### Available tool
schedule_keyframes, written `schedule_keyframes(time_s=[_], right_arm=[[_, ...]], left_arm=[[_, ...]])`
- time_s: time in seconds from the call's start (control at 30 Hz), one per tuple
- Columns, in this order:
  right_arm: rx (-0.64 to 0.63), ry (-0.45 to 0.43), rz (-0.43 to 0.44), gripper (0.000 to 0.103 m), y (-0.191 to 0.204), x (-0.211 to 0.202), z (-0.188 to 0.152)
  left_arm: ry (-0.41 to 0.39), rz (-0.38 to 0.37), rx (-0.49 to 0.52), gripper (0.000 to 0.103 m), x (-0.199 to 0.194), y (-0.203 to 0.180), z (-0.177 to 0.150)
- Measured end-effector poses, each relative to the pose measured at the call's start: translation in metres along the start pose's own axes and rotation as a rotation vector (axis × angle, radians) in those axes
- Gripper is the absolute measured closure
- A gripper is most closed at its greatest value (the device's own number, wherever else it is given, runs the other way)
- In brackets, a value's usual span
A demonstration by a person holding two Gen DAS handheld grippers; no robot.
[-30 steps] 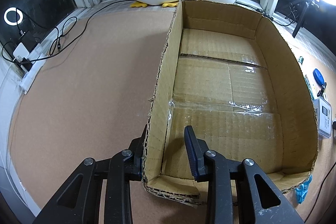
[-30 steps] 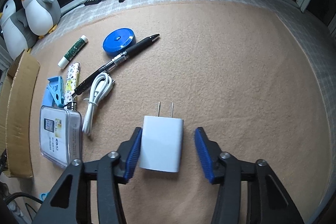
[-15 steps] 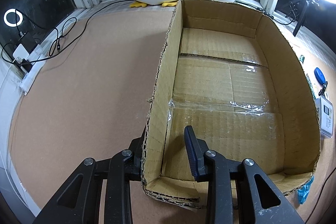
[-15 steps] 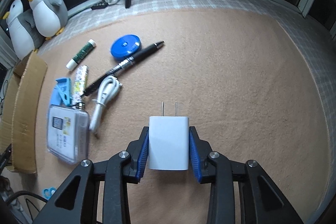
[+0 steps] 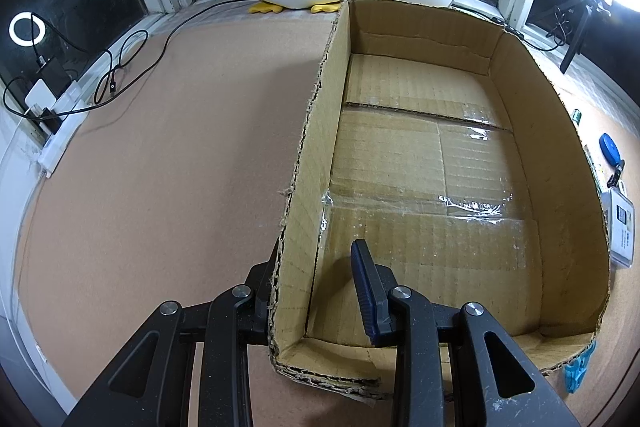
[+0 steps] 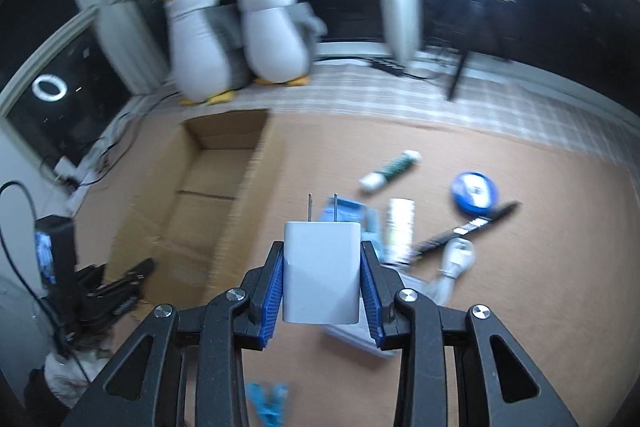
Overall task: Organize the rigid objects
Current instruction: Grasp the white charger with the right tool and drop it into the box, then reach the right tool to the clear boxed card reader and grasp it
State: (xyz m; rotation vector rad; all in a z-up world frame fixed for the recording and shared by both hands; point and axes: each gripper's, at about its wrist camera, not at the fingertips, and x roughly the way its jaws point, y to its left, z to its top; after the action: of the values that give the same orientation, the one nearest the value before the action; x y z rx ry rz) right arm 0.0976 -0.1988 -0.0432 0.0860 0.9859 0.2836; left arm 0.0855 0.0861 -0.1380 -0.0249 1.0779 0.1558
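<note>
Two grippers are at work: the right gripper (image 6: 322, 281) has its pads tight on the white charger (image 6: 321, 271), held above the mat; the left gripper (image 5: 316, 291) clamps the cardboard box (image 5: 310, 163) wall.

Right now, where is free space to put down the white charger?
The cardboard box floor is bare from wall to wall, and the left gripper clamps its near-left wall. The mat left of the box is bare up to the cables. Right of the box it is crowded: pen, tape measure, white cable.
</note>
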Motion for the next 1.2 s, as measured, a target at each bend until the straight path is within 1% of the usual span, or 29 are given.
schedule_keyframes(time_s=[0.13,0.2,0.33,0.47,0.67,0.73,0.77,0.8,0.83,1.03,1.2], right_arm=[[-0.088,0.026,0.075,0.071,0.047,0.018,0.002],[-0.125,0.038,0.091,0.071,0.065,0.027,0.000],[-0.169,0.083,0.129,0.071,0.093,0.048,-0.007],[-0.187,0.114,0.140,0.071,0.104,0.064,-0.008],[-0.179,0.136,0.159,0.070,0.104,0.071,-0.009],[-0.177,0.139,0.162,0.062,0.105,0.072,-0.009],[-0.175,0.135,0.166,0.052,0.105,0.070,-0.009],[-0.174,0.128,0.166,0.047,0.105,0.069,-0.008],[-0.172,0.120,0.166,0.046,0.106,0.068,-0.008],[-0.149,0.103,0.171,0.045,0.101,0.058,-0.007],[-0.090,0.076,0.160,0.045,0.078,0.042,-0.010]], left_arm=[[-0.002,0.001,-0.003,0.070,0.000,0.000,0.000],[-0.003,0.001,-0.005,0.070,0.000,0.001,0.000],[-0.005,0.002,-0.006,0.070,0.000,0.000,-0.001],[-0.005,0.002,-0.007,0.070,0.000,0.000,-0.001],[-0.007,0.007,-0.006,0.070,-0.001,0.000,-0.001],[-0.007,0.007,-0.007,0.070,-0.001,0.000,-0.001],[-0.007,0.007,-0.006,0.070,-0.001,0.000,-0.001],[-0.007,0.007,-0.005,0.070,-0.001,-0.001,0.000],[-0.007,0.008,-0.004,0.070,-0.001,-0.001,-0.001],[-0.007,0.008,-0.003,0.070,-0.001,-0.001,0.000],[-0.007,0.009,-0.002,0.070,-0.001,-0.001,-0.001]])
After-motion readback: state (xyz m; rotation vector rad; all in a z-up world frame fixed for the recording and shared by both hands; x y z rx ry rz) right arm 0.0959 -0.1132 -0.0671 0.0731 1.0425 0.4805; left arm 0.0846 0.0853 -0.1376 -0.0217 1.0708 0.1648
